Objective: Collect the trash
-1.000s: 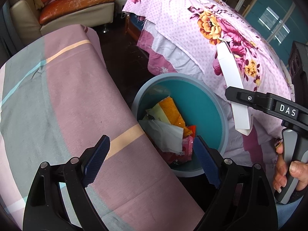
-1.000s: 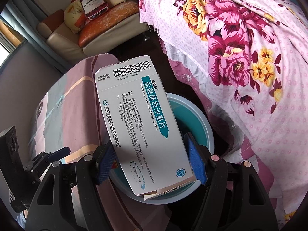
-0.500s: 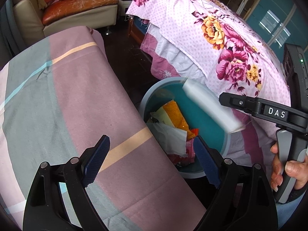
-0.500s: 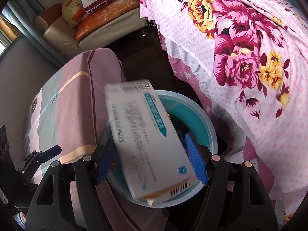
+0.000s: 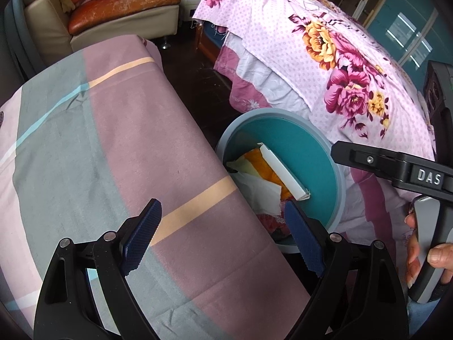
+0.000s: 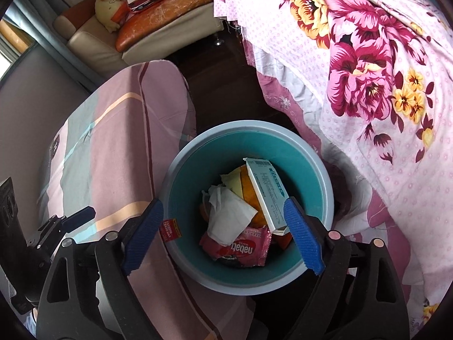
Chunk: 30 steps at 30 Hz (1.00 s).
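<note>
The box [image 6: 267,195] lies in the bin [image 6: 181,175] with tissue [image 6: 229,215] and wrappers. The right gripper [image 6: 223,235] is opening, empty; the left gripper [image 5: 223,238] is open (empty too). No more trash visible.

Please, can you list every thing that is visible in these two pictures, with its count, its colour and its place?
bin: one, grey-blue rim, teal inside, on the dark floor between the two beds
medicine box: one, white and teal, in the bin, leaning on the other trash
tissue: one, white, in the bin
wafer wrapper: one, pink, at the bin's bottom
orange wrapper: one, beside the box
striped sheet: one, pink, grey, peach, left of the bin
floral sheet: one, pink, right of the bin
sofa: one, cream, orange cushion, far end
left gripper: black, blue pads, open, empty
right gripper: jaws opening, empty, above the bin
hand: one, on the right gripper's handle
</note>
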Tool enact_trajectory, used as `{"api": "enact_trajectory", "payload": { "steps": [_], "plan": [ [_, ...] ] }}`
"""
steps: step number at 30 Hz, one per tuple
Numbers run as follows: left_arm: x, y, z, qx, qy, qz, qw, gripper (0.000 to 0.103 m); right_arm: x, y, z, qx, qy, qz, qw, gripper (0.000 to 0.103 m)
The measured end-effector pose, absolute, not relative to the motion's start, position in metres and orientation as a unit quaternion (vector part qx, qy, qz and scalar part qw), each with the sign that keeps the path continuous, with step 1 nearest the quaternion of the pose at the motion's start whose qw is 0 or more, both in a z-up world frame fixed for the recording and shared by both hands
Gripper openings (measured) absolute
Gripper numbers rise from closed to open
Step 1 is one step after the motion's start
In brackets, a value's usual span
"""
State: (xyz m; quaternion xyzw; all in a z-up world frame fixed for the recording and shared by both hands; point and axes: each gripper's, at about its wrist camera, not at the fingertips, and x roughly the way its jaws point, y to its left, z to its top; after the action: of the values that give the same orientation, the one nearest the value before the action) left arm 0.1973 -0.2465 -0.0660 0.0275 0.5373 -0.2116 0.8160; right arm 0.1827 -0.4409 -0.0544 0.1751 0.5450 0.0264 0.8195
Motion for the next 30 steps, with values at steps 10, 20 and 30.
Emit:
{"api": "enact_trajectory", "payload": {
  "steps": [10,20,30],
  "plan": [
    [0.179,-0.222,-0.041,0.017,0.525,-0.198,0.828,0.089,0.162,-0.413,-0.028,0.152,0.535,0.052,0.829,0.096],
    [0.153,-0.183,-0.019,-0.001,0.504,-0.175,0.846,0.099,0.131,-0.381,0.005,0.098,0.516,0.034,0.851,0.096],
    [0.123,-0.147,-0.007,-0.021,0.492,-0.15,0.857,0.099,0.097,-0.367,0.025,0.073,0.503,0.021,0.861,0.096]
  ]
}}
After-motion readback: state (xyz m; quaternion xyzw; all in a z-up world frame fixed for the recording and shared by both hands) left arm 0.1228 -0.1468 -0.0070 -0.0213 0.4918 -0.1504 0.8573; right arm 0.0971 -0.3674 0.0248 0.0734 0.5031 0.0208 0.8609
